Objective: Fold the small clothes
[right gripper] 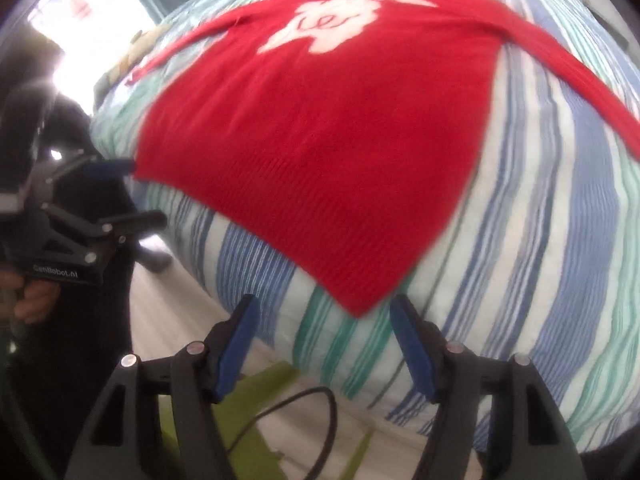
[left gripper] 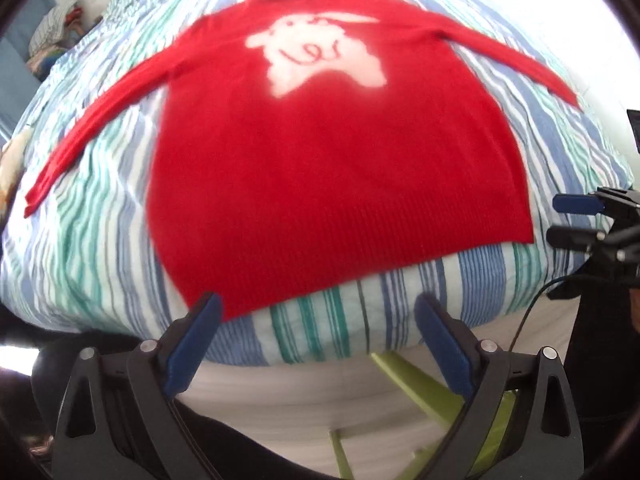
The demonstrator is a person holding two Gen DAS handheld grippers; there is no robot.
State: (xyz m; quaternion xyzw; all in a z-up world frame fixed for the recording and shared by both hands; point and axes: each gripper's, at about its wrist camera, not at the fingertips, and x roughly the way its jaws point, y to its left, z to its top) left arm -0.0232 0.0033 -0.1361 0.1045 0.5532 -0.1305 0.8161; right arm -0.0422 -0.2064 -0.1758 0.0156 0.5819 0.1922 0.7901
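Observation:
A small red sweater (left gripper: 328,168) with a white animal on its chest lies flat on a striped bed, sleeves spread out to both sides; it also shows in the right wrist view (right gripper: 320,136). My left gripper (left gripper: 316,312) is open and empty, just short of the hem's left part. My right gripper (right gripper: 324,312) is open and empty, its jaws either side of the hem's right corner without touching it. The right gripper also shows at the edge of the left wrist view (left gripper: 560,220), and the left gripper in the right wrist view (right gripper: 136,192).
The blue, green and white striped bedcover (left gripper: 100,240) fills both views (right gripper: 540,240). A green stool (left gripper: 424,392) stands on the pale floor below the bed's front edge. A black cable (right gripper: 288,412) hangs by my right gripper. A pile of cloth (left gripper: 52,36) lies far left.

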